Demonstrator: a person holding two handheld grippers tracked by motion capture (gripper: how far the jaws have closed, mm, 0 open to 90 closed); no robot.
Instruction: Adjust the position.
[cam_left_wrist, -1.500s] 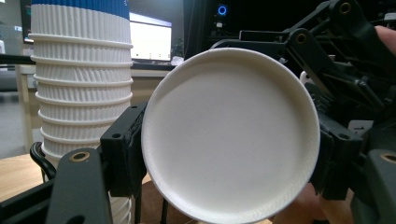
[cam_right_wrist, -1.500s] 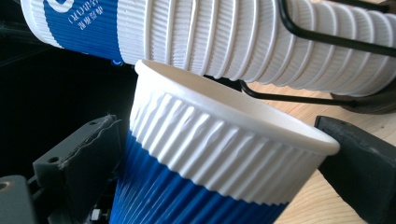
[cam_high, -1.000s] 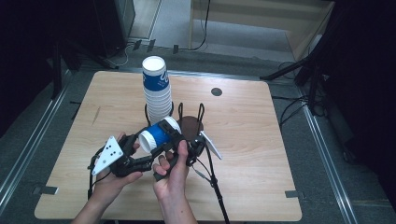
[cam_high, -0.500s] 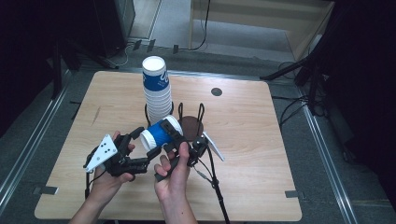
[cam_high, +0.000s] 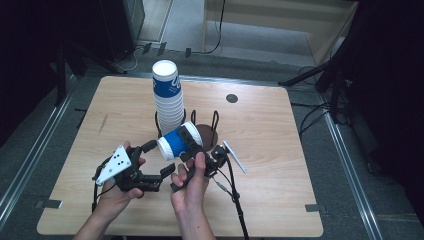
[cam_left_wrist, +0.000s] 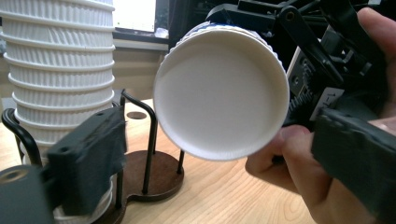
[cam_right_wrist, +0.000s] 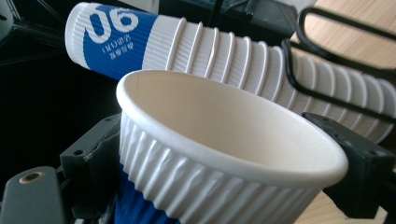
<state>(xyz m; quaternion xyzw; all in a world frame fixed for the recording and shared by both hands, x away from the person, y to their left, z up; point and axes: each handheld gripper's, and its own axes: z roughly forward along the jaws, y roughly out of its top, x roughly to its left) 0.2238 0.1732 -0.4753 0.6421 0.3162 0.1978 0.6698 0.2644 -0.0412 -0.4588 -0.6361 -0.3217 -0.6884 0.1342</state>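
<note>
Cup (cam_high: 176, 141), blue and white, lies tilted on its side above the counter (cam_high: 280, 165), clenched in my right claw (cam_high: 192, 145); its mouth faces my left claw (cam_high: 159, 159) at 8 o'clock, jaws parted and holding nothing; the cup stack (cam_high: 168, 100) stands in its wire rack (cam_high: 214, 122) at 12 o'clock.

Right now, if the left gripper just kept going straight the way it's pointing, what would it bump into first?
Most likely the paper cup held in the right gripper: its flat white bottom faces the left gripper head-on, between its open jaws. The stack of cups stands off to one side. How near the cup is remains unclear.
</note>
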